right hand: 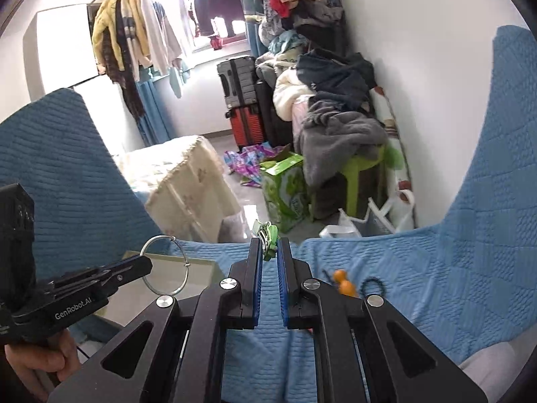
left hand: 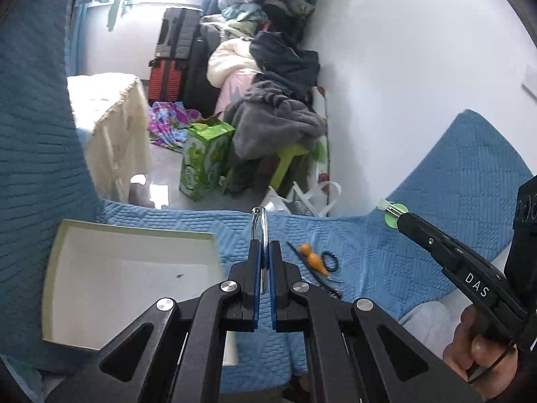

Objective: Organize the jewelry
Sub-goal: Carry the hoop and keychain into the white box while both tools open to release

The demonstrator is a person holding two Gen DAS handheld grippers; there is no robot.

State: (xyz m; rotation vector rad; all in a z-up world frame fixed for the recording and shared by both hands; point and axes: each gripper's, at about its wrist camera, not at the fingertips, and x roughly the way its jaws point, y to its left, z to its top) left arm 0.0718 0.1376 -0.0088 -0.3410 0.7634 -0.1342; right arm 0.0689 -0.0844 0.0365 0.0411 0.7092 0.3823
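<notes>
We saw a blue quilt (right hand: 419, 268) spread in front and rising at both sides. Past its edge stood a low table under a cream cloth (right hand: 188, 181), and beside that a green carton (right hand: 285, 194) on a glossy floor. A crumpled purple sheet (right hand: 248, 161) lay behind the carton. A green stool (right hand: 365, 174) bore a grey blanket (right hand: 339, 134), with dark clothes (right hand: 335, 74) heaped above it against the white wall (right hand: 436, 67). White bags (right hand: 379, 215) sat near the stool's foot. Farther back a red suitcase (right hand: 246, 124) carried a grey case (right hand: 236, 80). Shirts (right hand: 134, 40) hung from a rail near the bright window.
</notes>
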